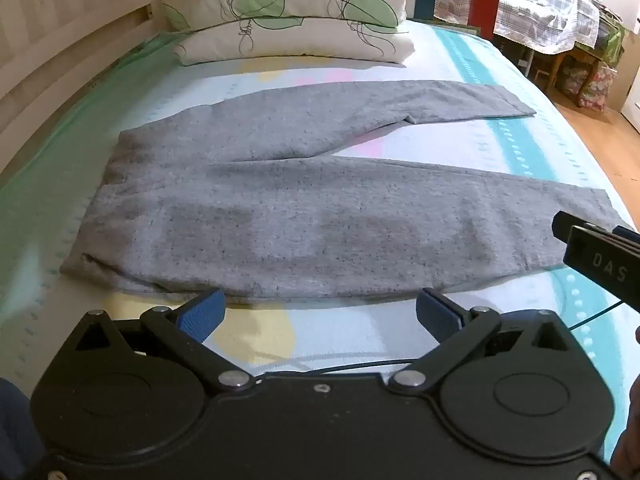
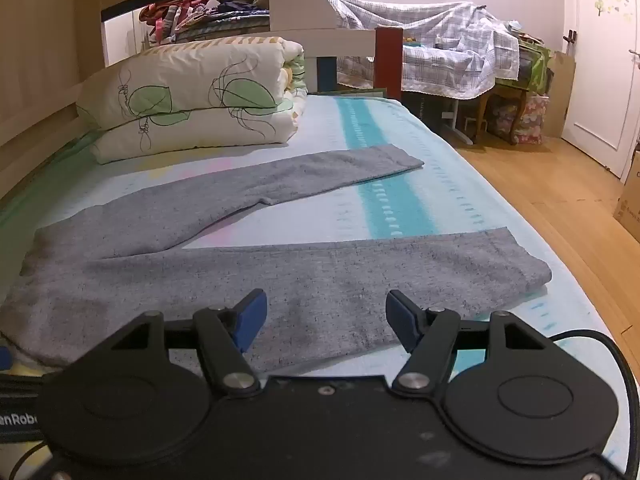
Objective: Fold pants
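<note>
Grey sweatpants [image 1: 280, 216] lie flat on the bed, waistband to the left, legs spread apart to the right in a V. They also show in the right wrist view [image 2: 280, 276]. My left gripper [image 1: 320, 314] is open and empty, just short of the near leg's front edge. My right gripper [image 2: 322, 316] is open and empty, low over the near leg's front edge, near the middle of that leg. Part of the right gripper's body [image 1: 600, 256] shows at the right edge of the left wrist view.
A folded leaf-print duvet [image 1: 288, 16] sits at the back of the bed [image 1: 500, 140]. A wooden bed rail [image 1: 60, 60] runs along the left. The wooden floor [image 2: 560, 184] and a cloth-covered table [image 2: 440, 60] lie to the right. A cardboard box [image 2: 630, 204] stands at far right.
</note>
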Action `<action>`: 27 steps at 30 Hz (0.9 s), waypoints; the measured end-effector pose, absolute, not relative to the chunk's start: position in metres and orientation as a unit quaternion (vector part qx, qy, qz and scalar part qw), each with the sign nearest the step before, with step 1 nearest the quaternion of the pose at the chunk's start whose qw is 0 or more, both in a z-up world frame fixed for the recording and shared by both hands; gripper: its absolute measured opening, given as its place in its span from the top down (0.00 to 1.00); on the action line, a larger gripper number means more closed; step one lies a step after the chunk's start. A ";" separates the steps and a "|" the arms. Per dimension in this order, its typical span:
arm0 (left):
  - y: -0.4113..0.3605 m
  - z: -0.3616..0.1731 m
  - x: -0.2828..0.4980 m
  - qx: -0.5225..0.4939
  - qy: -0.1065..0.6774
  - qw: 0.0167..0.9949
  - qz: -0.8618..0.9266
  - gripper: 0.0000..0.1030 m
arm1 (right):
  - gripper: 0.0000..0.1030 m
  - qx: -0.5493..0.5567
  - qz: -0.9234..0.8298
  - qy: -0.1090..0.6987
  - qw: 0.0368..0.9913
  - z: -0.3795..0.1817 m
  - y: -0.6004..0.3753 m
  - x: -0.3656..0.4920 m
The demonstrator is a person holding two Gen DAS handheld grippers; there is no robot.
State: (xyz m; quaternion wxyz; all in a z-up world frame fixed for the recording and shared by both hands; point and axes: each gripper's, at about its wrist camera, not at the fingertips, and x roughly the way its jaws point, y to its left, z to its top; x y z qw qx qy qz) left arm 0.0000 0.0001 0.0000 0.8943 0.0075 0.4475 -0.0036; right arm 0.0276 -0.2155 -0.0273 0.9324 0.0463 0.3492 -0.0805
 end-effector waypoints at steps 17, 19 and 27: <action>0.004 -0.004 0.002 -0.004 0.452 0.892 0.011 0.03 | 0.32 0.046 -0.079 0.356 0.930 -0.040 -0.212 0.027; 0.004 -0.003 0.002 -0.005 0.451 0.892 0.012 0.03 | 0.32 0.044 -0.078 0.359 0.929 -0.041 -0.210 0.027; 0.006 -0.003 0.002 -0.008 0.453 0.891 0.017 0.03 | 0.32 0.042 -0.073 0.372 0.924 -0.035 -0.213 0.030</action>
